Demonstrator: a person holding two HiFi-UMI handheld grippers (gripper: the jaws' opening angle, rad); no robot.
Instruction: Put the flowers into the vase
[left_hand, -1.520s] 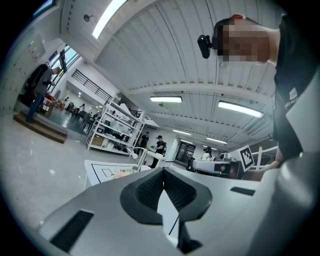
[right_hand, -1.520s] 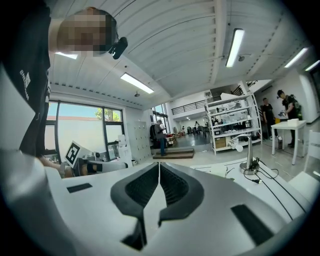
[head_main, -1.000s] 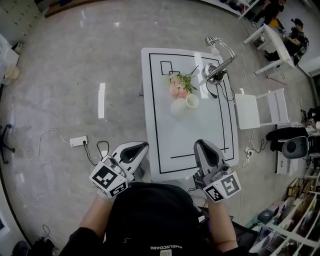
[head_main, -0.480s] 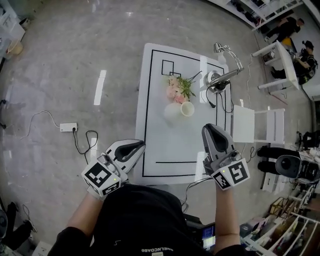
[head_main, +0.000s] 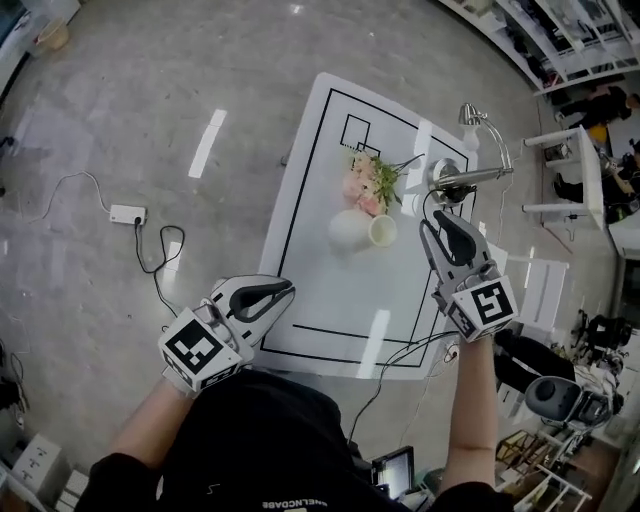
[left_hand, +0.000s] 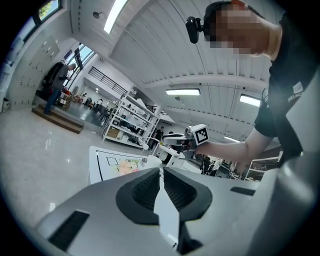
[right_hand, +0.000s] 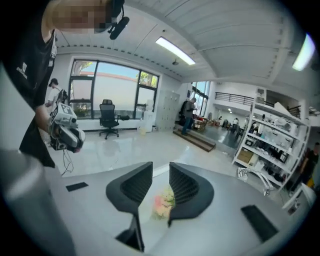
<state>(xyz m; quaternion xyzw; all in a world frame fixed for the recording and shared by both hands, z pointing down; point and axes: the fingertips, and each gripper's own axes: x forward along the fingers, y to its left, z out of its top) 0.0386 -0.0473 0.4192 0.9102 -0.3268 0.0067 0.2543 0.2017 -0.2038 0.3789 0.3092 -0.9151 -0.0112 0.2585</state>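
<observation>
A bunch of pink flowers (head_main: 366, 181) with green leaves lies on the white table (head_main: 330, 300), just beyond a white vase (head_main: 352, 228) that lies on its side with its mouth to the right. My right gripper (head_main: 431, 224) hovers just right of the vase's mouth; its jaws are opening with nothing between them. In the right gripper view the flowers (right_hand: 162, 202) show through the gap of that gripper (right_hand: 160, 165). My left gripper (head_main: 290, 288) is shut and empty over the table's near left edge. The left gripper view shows its jaws (left_hand: 161, 171) together, with the flowers (left_hand: 127, 165) far ahead.
A silver desk lamp (head_main: 475, 148) stands at the table's far right corner, close behind my right gripper. A black cable (head_main: 420, 350) runs over the table's near right edge. White chairs (head_main: 530, 285) stand to the right. A power strip (head_main: 127, 214) lies on the floor at left.
My right gripper has moved forward along the table's right side to beside the vase, has rolled, and its jaws have parted. My left gripper has shifted a little.
</observation>
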